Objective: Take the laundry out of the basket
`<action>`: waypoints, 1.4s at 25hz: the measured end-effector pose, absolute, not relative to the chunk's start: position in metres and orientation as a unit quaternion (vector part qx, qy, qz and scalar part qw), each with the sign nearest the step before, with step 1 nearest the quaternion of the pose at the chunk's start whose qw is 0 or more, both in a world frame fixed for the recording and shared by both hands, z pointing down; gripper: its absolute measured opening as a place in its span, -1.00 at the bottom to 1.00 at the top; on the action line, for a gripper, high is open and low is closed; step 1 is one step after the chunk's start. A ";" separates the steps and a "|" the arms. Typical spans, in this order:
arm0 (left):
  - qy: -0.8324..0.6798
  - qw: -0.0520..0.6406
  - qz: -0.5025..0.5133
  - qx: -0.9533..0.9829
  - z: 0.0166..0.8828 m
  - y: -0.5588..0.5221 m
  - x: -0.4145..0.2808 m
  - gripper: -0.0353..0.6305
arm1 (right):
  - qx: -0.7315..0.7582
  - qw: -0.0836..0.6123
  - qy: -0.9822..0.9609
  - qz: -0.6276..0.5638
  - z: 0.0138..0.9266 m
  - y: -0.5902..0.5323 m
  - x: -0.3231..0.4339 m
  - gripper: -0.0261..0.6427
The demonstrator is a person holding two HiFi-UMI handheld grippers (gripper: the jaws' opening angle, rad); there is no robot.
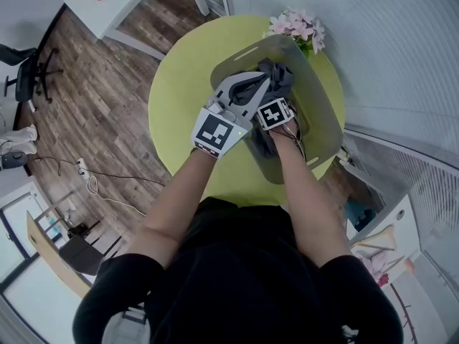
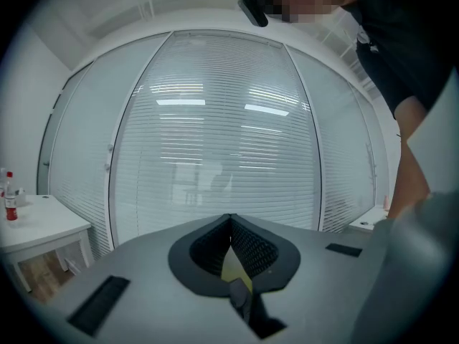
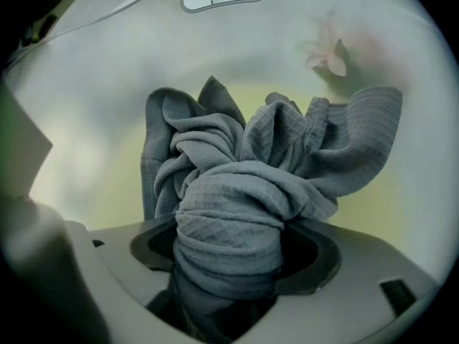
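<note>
My right gripper [image 1: 277,90] was clamped on the crumpled grey waffle-weave cloth [image 3: 244,192]. In the right gripper view a thick roll of the fabric filled the gap between its jaws, and the rest bunched up in folds ahead of them. My left gripper [image 2: 229,224] had its jaws pressed together at the tips, and I could make out no fabric between them. It pointed past the work toward the window blinds [image 2: 215,120]. In the head view it sat just beside the right gripper, its jaws alongside the cloth.

The cloth was the only laundry I could see. It lay within the outline of the translucent grey plastic basket [image 1: 324,110], which stood on the round yellow-green table [image 1: 179,92]. The basket wall with its handle slot rose behind the bundle in the right gripper view. In the head view more dark fabric showed under my right hand, low in the basket. I could not tell whether the bundle had lifted off the basket floor.

I judged the task as begun but not done. The grasp was made and looked firm, but the cloth had not cleared the rim, and nothing lay out on the table yet. What was left was to raise the bundle over the wall and set it down outside, away from the pink flowers [image 1: 297,27] at the table's far edge.
</note>
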State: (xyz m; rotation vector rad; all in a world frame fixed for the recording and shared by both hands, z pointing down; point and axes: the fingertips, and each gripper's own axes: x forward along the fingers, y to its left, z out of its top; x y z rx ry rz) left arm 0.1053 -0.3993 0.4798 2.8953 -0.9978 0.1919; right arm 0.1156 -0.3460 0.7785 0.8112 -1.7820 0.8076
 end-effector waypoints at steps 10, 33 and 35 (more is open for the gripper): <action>-0.321 0.013 0.051 0.945 0.467 -0.404 0.106 -0.87 | 0.343 0.456 -0.748 0.340 0.744 -0.352 0.129 0.10; -0.321 -0.019 0.038 0.946 0.421 -0.375 0.095 -0.87 | 0.327 0.454 -0.775 0.292 0.618 -0.338 0.147 0.10; -0.322 -0.020 0.036 0.946 0.417 -0.370 0.092 -0.87 | 0.329 0.455 -0.778 0.282 0.604 -0.337 0.147 0.10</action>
